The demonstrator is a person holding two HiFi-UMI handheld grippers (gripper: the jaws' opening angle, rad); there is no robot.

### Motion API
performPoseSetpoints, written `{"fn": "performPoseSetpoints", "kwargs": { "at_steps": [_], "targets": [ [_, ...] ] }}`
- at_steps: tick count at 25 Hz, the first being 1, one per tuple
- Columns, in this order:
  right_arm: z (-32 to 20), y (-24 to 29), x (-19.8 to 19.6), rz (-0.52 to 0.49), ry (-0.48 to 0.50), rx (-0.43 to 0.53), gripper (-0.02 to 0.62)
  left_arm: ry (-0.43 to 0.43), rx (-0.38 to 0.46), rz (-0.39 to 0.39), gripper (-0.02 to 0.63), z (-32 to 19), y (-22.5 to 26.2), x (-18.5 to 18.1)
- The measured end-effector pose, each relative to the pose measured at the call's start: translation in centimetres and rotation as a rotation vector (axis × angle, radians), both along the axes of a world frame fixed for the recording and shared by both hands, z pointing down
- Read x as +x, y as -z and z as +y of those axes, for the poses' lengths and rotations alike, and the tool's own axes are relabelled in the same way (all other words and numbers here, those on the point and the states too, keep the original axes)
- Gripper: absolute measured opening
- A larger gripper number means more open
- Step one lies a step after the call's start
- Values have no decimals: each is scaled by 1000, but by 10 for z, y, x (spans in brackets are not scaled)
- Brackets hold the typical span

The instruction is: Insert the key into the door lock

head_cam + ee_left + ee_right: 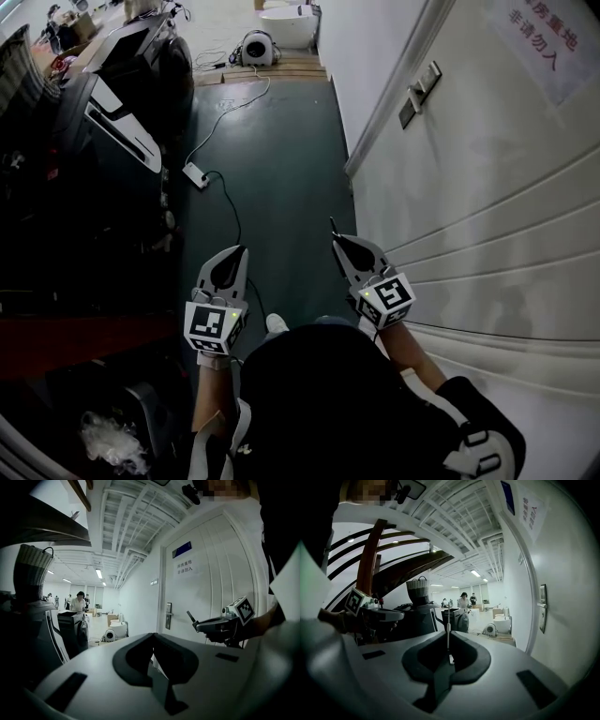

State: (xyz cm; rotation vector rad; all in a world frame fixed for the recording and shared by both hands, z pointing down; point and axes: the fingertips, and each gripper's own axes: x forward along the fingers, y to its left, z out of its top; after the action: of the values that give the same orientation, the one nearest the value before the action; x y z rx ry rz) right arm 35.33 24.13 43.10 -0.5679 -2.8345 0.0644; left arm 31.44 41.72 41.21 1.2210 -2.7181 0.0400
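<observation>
The white panelled door [487,216] stands on my right. Its metal lock plate with a handle [419,92] is ahead, well beyond both grippers, and also shows as the lock [168,615] and the lock [542,606] in the gripper views. My right gripper [337,240] is shut on a thin key [331,226] whose blade pokes forward past the tips. In the right gripper view the key [448,641] stands upright between the closed jaws. My left gripper [240,249] is beside it, shut and holding nothing. The left gripper view shows the right gripper [196,625] with the key [189,616].
A power strip [195,174] with its cable lies on the dark green floor ahead. Dark machines [122,84] line the left side, one topped by a woven basket [30,573]. A white blower [255,47] sits at the far end. A sign [539,37] hangs on the door. A person [78,603] stands far off.
</observation>
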Motion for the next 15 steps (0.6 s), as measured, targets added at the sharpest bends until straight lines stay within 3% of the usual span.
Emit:
{"fn": "performPoseSetpoints", "kwargs": {
  "at_steps": [8,15],
  "targets": [
    [31,-6,-43,2,-18,42,32,-25,-38,23,9,40,-21,-44],
    [31,-17,-95,12,-27,28,32,-35,-57,44,9,37,-32,-95]
  ]
}}
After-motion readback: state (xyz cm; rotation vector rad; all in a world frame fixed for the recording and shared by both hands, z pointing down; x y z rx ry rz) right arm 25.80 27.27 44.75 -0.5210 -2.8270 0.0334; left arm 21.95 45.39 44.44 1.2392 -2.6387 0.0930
